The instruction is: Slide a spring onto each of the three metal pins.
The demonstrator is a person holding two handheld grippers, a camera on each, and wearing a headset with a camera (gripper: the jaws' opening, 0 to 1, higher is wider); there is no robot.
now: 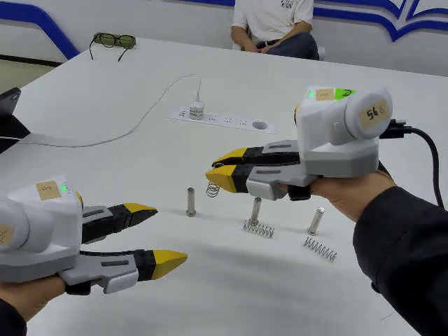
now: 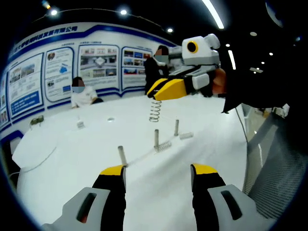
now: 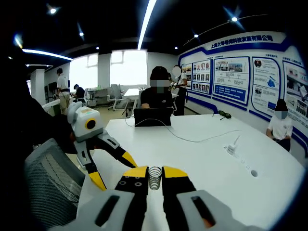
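Three upright metal pins (image 1: 190, 201) (image 1: 255, 210) (image 1: 316, 220) stand bare on the white table (image 1: 126, 91). One loose spring (image 1: 258, 228) lies by the middle pin, and a second spring (image 1: 320, 248) lies by the right pin. My right gripper (image 1: 220, 169) is shut on a third spring (image 1: 213, 189), which hangs in the air between the left and middle pins (image 2: 156, 138). In the right gripper view that spring (image 3: 154, 178) sits pinched between the yellow tips. My left gripper (image 1: 157, 234) hovers open and holds nothing, nearer to me than the pins and to their left.
A white power strip (image 1: 220, 119) with a plug (image 1: 197, 110) and a long cable lies beyond the pins. Sunglasses (image 1: 112, 40) rest at the far left. A person (image 1: 276, 24) sits at the far edge. A laptop (image 3: 152, 117) stands at the table's end.
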